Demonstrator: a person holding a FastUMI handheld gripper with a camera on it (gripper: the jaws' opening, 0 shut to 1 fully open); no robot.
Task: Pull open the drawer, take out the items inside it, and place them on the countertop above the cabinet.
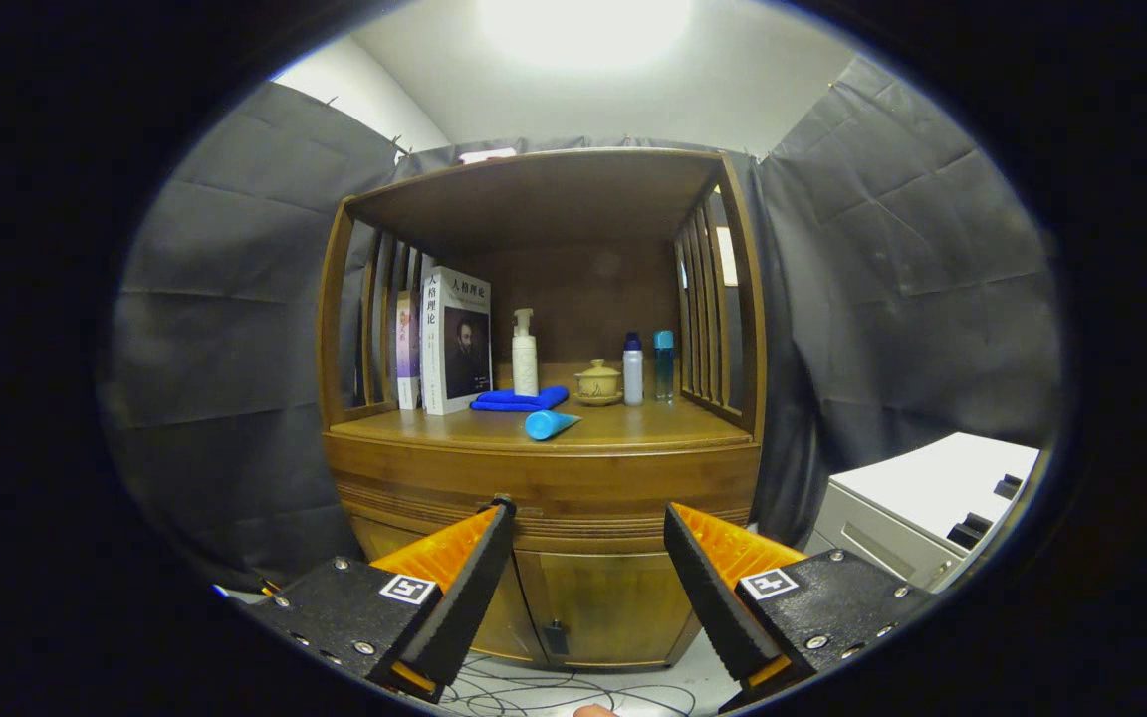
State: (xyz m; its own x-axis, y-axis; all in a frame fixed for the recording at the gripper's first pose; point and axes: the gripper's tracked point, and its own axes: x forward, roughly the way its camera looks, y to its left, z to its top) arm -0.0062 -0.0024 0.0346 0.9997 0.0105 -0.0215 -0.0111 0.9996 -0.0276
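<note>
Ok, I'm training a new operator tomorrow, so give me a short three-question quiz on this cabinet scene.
1. True or false: the gripper is shut on the blue tube.
2. What does the white pump bottle stand just behind? A) blue cloth B) lidded cup C) books
3. Fill in: the drawer front is ____ (open/closed).

Key: 1. False: its fingers are open and apart, in front of the cabinet, with the tube lying on the countertop beyond. 2. A. 3. Closed.
</note>
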